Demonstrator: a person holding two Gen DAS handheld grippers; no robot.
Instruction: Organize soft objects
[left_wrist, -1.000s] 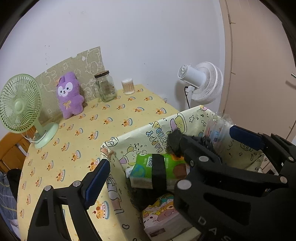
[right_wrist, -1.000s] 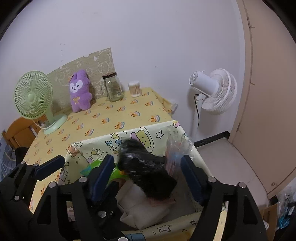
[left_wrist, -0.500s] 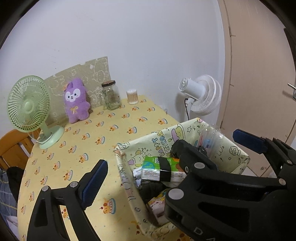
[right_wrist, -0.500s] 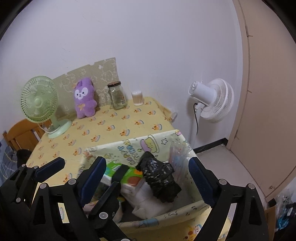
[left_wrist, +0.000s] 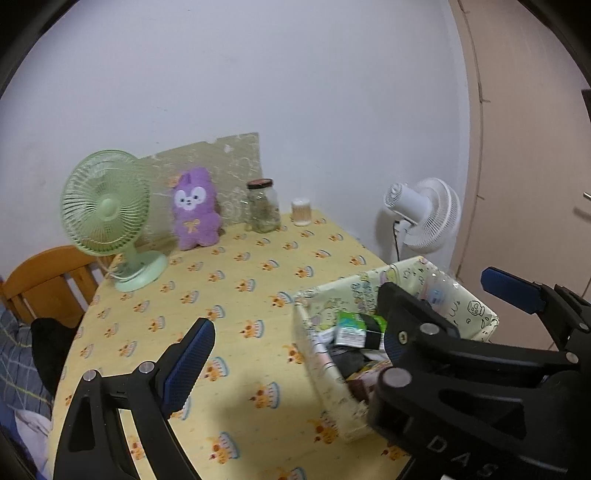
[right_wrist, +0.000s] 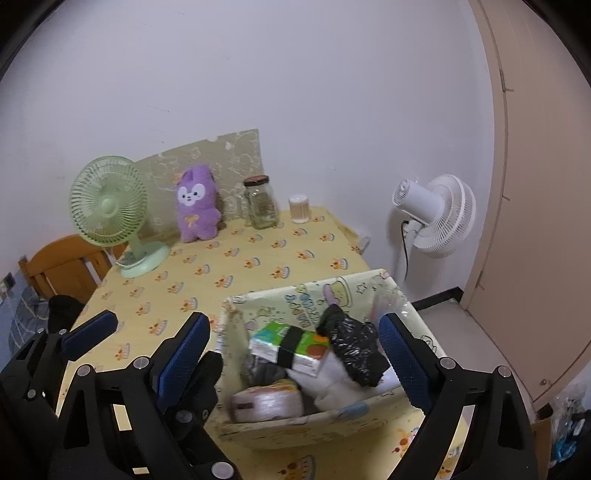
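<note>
A patterned fabric storage bin (right_wrist: 295, 295) (left_wrist: 325, 373) stands at the table's near right edge. It holds a green tissue pack (right_wrist: 288, 343) (left_wrist: 354, 325), a black crinkled plastic bag (right_wrist: 352, 349), a pink wrapped pack (right_wrist: 266, 404) and white soft items. A purple plush toy (right_wrist: 195, 208) (left_wrist: 194, 214) sits at the back of the table. My right gripper (right_wrist: 295, 354) is open above the bin's near side, empty. My left gripper (left_wrist: 332, 332) is open and empty, above the bin's left wall. The right gripper's body shows in the left wrist view (left_wrist: 443, 354).
A green desk fan (right_wrist: 110, 214) (left_wrist: 107, 210), a glass jar (right_wrist: 260, 203) and a small cotton-swab cup (right_wrist: 299, 209) stand at the back. A white floor fan (right_wrist: 436, 218) is right of the table; a wooden chair (right_wrist: 62, 266) is left.
Both grippers have pulled back and up from the bin, both open. The black bag now lies in the bin, no longer between the right fingers.
</note>
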